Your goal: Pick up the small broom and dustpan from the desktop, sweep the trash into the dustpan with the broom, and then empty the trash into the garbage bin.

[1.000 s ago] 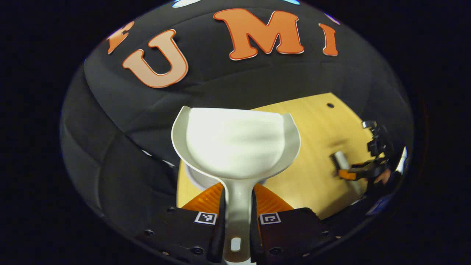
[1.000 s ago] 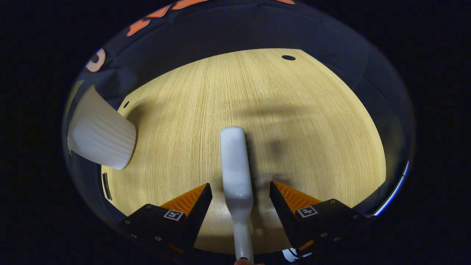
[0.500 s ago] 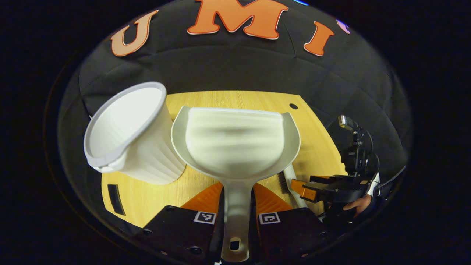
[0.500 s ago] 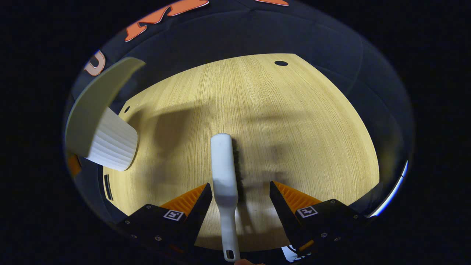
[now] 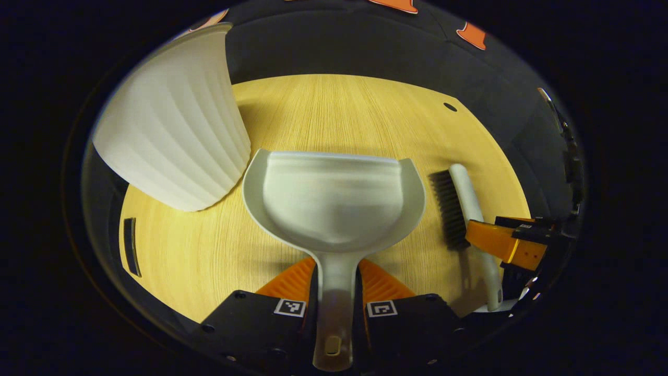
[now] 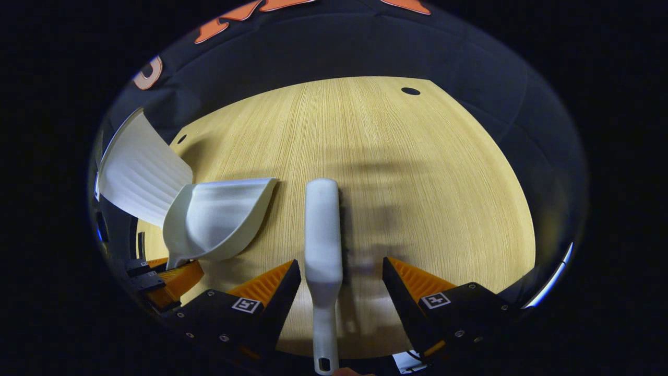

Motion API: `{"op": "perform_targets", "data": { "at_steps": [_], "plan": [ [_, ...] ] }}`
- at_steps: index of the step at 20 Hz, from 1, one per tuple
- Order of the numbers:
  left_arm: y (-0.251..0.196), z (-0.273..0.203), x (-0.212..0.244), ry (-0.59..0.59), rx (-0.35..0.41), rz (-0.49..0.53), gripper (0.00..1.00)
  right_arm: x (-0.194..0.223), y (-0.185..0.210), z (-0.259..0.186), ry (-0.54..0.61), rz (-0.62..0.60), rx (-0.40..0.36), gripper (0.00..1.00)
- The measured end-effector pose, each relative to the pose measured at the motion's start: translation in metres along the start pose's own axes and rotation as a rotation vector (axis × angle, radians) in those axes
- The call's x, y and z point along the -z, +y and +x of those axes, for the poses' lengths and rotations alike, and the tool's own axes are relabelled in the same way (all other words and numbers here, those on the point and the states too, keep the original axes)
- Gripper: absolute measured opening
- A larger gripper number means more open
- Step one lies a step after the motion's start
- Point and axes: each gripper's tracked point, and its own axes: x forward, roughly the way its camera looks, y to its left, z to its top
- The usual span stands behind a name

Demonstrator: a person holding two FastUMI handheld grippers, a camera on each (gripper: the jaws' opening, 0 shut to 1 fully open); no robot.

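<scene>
From my left hand-held gripper (image 5: 336,284) I see the ribbed white garbage bin (image 5: 172,125) standing at far left on the worktop (image 5: 334,109), and beside it the dustpan (image 5: 334,201), whose handle my orange fingers clamp from both sides. Further right the small broom (image 5: 459,203) lies on the wood, bristles facing the pan. My right hand-held gripper (image 6: 342,274) is spread wide (fingers clear of the handle), with the broom's handle running between them untouched.
</scene>
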Motion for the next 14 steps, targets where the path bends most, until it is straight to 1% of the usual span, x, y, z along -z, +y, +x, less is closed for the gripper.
{"op": "perform_targets", "data": {
  "at_steps": [2, 4, 6, 8, 9, 10, 11, 12, 13, 14],
  "plan": [
    [-0.001, 0.002, 0.0, -0.002, 0.007, -0.01, 0.28, 0.001, -0.003, -0.002, 0.001, 0.005, 0.005, 0.96],
    [0.0, 0.004, 0.0, 0.008, 0.005, 0.007, 0.29, 0.001, -0.004, -0.002, 0.001, 0.006, 0.007, 0.96],
    [0.004, 0.002, 0.001, 0.031, 0.003, 0.0, 0.33, 0.003, -0.001, -0.002, 0.0, 0.0, 0.008, 0.96],
    [0.007, -0.006, -0.004, 0.041, -0.006, 0.014, 0.36, 0.004, 0.0, -0.002, 0.002, 0.002, 0.009, 0.96],
    [0.009, -0.019, -0.016, 0.024, -0.002, 0.041, 0.46, 0.004, -0.002, -0.003, 0.001, 0.006, 0.009, 0.96],
    [0.01, -0.027, -0.022, 0.015, -0.002, 0.046, 0.51, 0.003, -0.001, -0.007, -0.001, 0.013, 0.0, 0.96],
    [0.011, -0.039, -0.033, -0.005, 0.0, 0.055, 0.58, 0.0, -0.004, -0.011, -0.01, 0.016, 0.0, 0.96],
    [0.017, -0.054, -0.045, -0.023, -0.007, 0.072, 0.72, -0.005, -0.007, -0.016, -0.035, 0.011, 0.01, 0.95],
    [0.032, -0.036, 0.007, -0.048, -0.026, 0.1, 0.74, -0.009, -0.01, -0.022, -0.055, 0.006, 0.015, 0.95],
    [0.031, -0.068, -0.041, -0.09, -0.05, 0.125, 0.74, -0.019, -0.014, -0.03, -0.094, 0.0, 0.024, 0.96]
  ]
}}
